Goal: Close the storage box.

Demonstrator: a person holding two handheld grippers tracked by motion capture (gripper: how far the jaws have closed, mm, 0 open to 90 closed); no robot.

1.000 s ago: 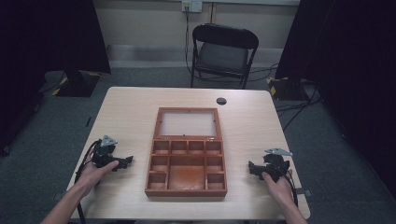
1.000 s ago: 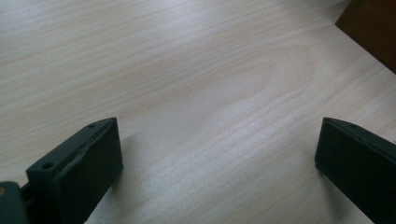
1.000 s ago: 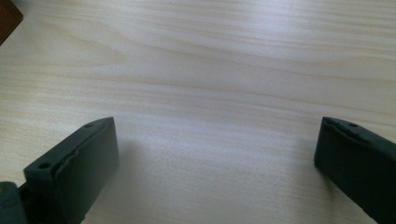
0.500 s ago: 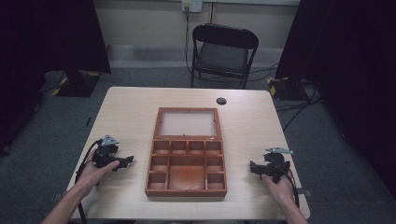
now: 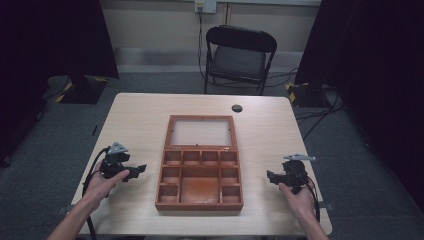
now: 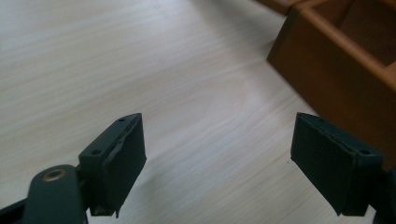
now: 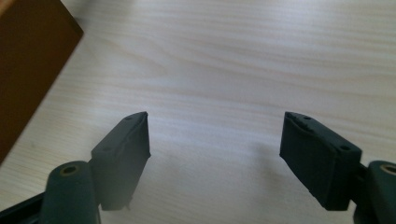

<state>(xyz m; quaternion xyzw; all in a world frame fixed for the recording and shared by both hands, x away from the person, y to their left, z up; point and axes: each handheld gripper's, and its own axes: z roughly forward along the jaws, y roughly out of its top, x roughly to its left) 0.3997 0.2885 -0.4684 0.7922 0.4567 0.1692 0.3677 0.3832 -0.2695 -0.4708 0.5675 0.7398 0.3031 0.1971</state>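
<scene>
Down at the near edge of the table [image 5: 280, 125], both hands are in and both tools are ready. The left gripper [image 5: 137, 171] sits low over bare wood just left of the wooden box [image 5: 200, 202], its jaws spread wide and holding nothing; its own view has the left gripper [image 6: 217, 163] gaping over pale grain, with the box's brown wall rising at the upper right. Across the way, the right gripper [image 5: 270, 177] mirrors it, well apart from the box's right side, jaws wide and empty, and the right gripper [image 7: 215, 158] shows a brown corner of the box at its upper left.

Centre table, the box lies open: small compartments around a larger one, its glass-panelled lid [image 5: 201, 132] flat behind. Farther on, a round black grommet [image 5: 237, 108]. Beyond the table, a black folding chair [image 5: 240, 55].
</scene>
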